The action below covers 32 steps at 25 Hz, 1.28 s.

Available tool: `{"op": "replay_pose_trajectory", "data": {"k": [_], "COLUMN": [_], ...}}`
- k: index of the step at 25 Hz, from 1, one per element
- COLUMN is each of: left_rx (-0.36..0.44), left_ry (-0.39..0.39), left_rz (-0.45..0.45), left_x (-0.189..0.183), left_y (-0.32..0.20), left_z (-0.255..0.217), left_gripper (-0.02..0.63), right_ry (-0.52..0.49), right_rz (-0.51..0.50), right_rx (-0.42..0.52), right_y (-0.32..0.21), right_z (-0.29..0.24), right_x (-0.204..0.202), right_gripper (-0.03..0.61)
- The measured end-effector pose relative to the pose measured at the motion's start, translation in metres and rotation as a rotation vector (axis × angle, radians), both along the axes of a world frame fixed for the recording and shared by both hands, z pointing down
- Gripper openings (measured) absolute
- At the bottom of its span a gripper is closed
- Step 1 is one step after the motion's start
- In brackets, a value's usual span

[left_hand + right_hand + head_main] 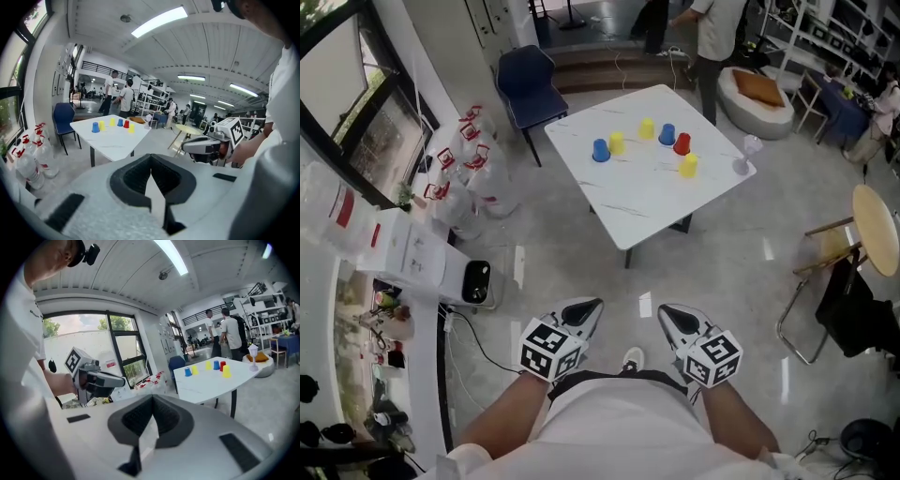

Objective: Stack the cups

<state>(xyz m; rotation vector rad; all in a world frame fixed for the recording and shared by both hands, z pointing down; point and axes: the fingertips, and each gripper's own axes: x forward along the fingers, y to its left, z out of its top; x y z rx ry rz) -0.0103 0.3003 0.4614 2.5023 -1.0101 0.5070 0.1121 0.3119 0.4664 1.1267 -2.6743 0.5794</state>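
Nothing stacked yet — six cups (646, 129) stand singly on the table (642, 211), well beyond our left gripper (592, 307) and right gripper (667, 312), both closed on nothing.

The head view's top edge cuts off 1 standing person (717, 30) (white shirt); its right edge, the round table (874, 228).

Three yellow cups (616, 142), two blue cups (600, 150) and one red cup (682, 143) are showing bright against the white, faintly grey-veined table (628, 211); the chair (525, 80) is showing navy
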Motion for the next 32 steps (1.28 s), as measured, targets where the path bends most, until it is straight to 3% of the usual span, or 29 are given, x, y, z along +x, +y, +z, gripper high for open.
{"op": "replay_pose_trajectory", "data": {"k": [11,20,25,32], "left_rx": [-0.015,-0.037,-0.056,-0.019], "left_ry": [-0.036,-0.037,-0.02,0.011], "left_rz": [-0.008,-0.074,-0.036,0.036], "left_x": [0.023,-0.008,-0.005,-0.004], "left_y": [-0.038,-0.069,-0.098,-0.182], "left_z": [0.01,0.017,0.031,0.016], "left_gripper": [0.005,0.005,0.005,0.005], "right_ry": [-0.031,-0.022,-0.011,0.062], "right_rz": [-0.001,0.013,0.03,0.062], "right_rx": [-0.006,-0.049,-0.052,-0.035], "right_y": [-0.039,-0.06,-0.091,-0.156], "right_z": [0.008,0.024,0.026,0.019], "right_x": [0.024,0.027,0.02,0.005], "right_gripper": [0.006,0.006,0.006,0.006]}}
